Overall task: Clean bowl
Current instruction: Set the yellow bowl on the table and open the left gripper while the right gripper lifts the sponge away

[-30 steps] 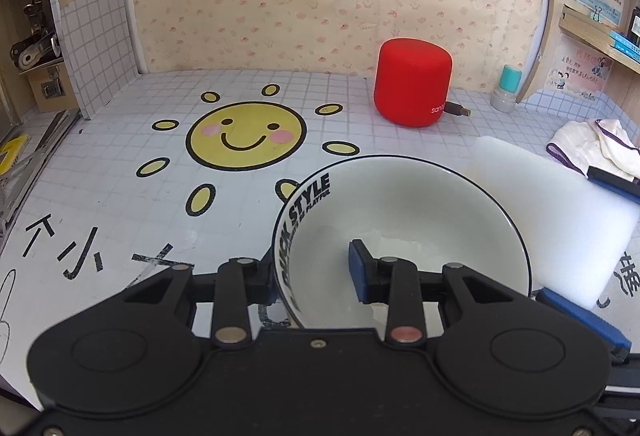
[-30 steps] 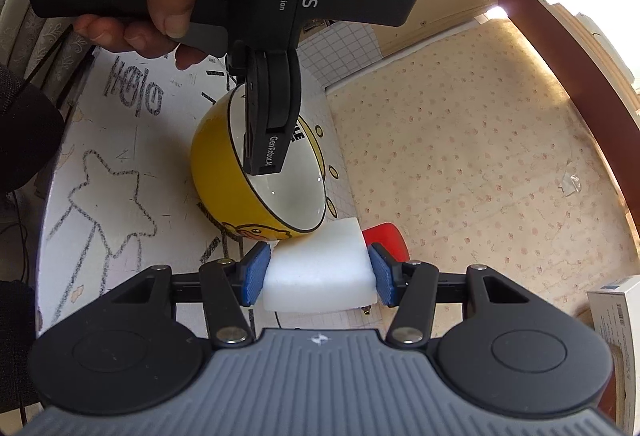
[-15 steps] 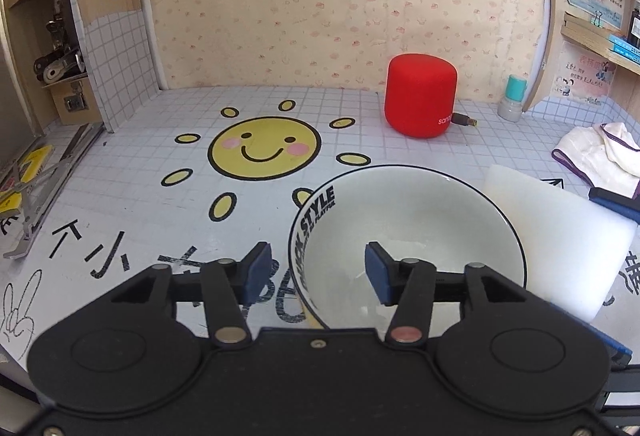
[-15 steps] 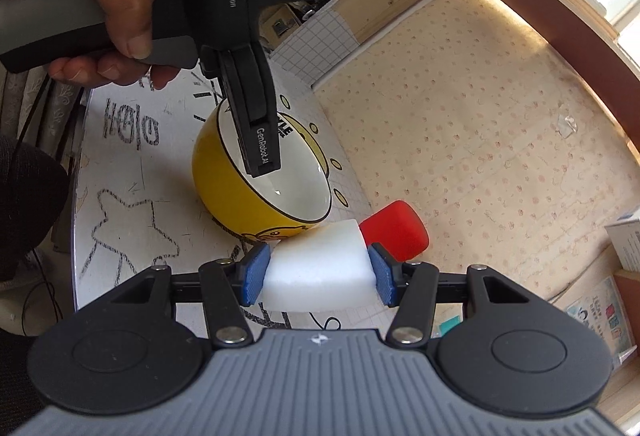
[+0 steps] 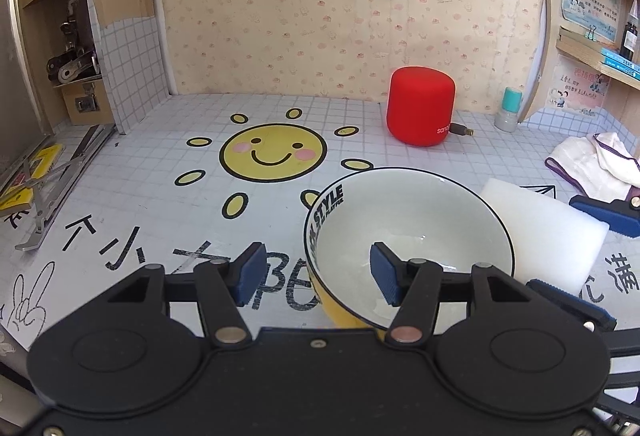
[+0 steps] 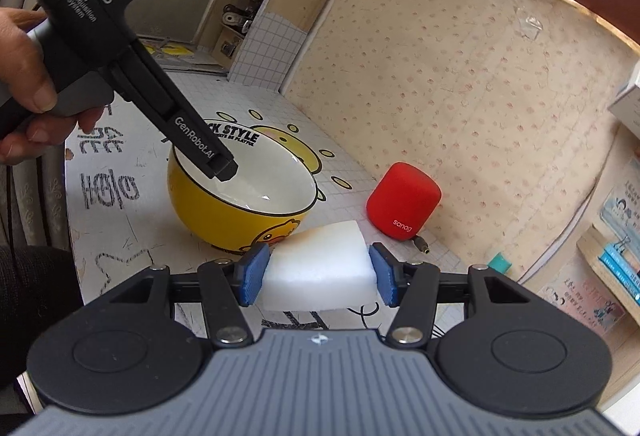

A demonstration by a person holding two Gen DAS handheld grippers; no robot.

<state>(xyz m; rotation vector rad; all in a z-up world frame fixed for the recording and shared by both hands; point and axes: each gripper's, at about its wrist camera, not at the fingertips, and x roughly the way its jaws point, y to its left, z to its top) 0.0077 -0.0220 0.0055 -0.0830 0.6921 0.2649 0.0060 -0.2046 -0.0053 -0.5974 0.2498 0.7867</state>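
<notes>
straddling the bowl's (image 5: 408, 232) near-left rim, the left claw (image 5: 316, 274) stands open; its jaws have just been opening, and the rim sits between the pads, one pad outside the yellow wall, the other inside the white hollow, neither seen pressing; so the bowl looks let go, upright on the table (image 5: 160, 196), near its middle, just in front of the painted sun (image 5: 273, 152).

the right claw (image 6: 316, 274) is clamped on the white sponge (image 6: 318, 268), its long axis running pad to pad, across the claw; the sponge hangs just beside the bowl's outer wall on the right, apart from the hollow as far as can be told.

the coming move likely turns on this: the hollow lies ahead and to the left of the sponge, over the rim, so the right hand is the one to lift and tip in; the left claw's finger (image 6: 200, 144) reaches over that same hollow and could block the sweep; the red speaker (image 5: 420, 106) sits well apart toward the back edge.
</notes>
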